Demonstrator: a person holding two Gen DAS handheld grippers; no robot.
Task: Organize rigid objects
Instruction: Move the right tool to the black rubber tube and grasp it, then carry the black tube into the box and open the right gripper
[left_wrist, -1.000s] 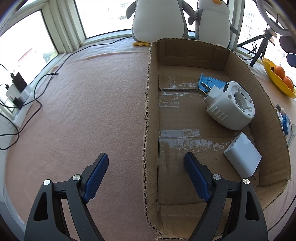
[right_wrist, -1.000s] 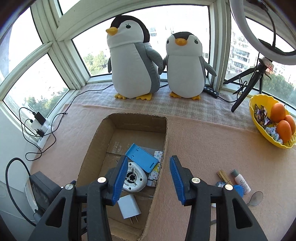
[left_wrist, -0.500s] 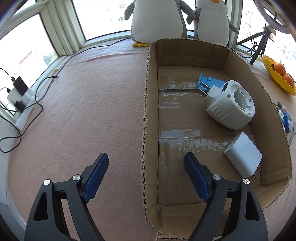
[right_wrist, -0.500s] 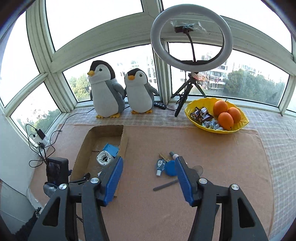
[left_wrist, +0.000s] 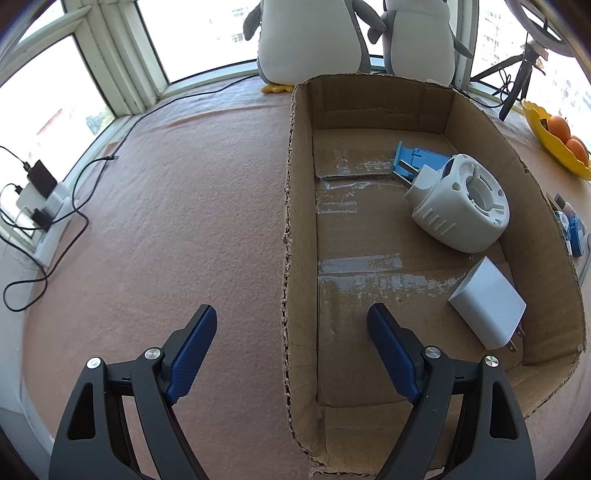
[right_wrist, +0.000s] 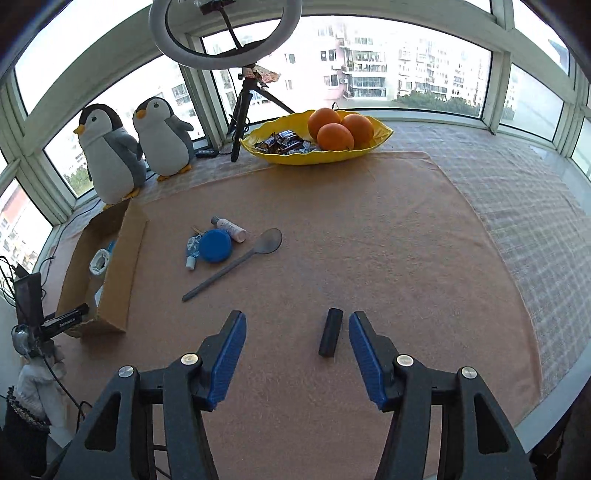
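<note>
An open cardboard box (left_wrist: 301, 221) holds a white round housing (left_wrist: 458, 206), a white charger (left_wrist: 487, 306) and a blue holder (left_wrist: 413, 158). My left gripper (left_wrist: 291, 347) stands open astride the box's left wall, touching nothing. In the right wrist view the box (right_wrist: 122, 266) is far left. My right gripper (right_wrist: 295, 354) hovers over the cloth with its jaws closing. A short black cylinder (right_wrist: 330, 332) lies between its fingers, close to the right one, unpressed. Farther off lie a grey spoon (right_wrist: 236, 262), a blue lid (right_wrist: 215, 245), a small bottle (right_wrist: 229, 229) and a small tube (right_wrist: 192, 251).
A yellow bowl (right_wrist: 280, 157) of oranges and sweets stands at the back, beside a ring-light tripod (right_wrist: 240, 107) and two plush penguins (right_wrist: 110, 155). A power strip (left_wrist: 40, 206) with cables lies at the window on the left. The table's edge runs along the right.
My right gripper has swung right, away from the box and out over the cloth, and the black cylinder has come between its fingers. The left gripper has stayed astride the box wall.
</note>
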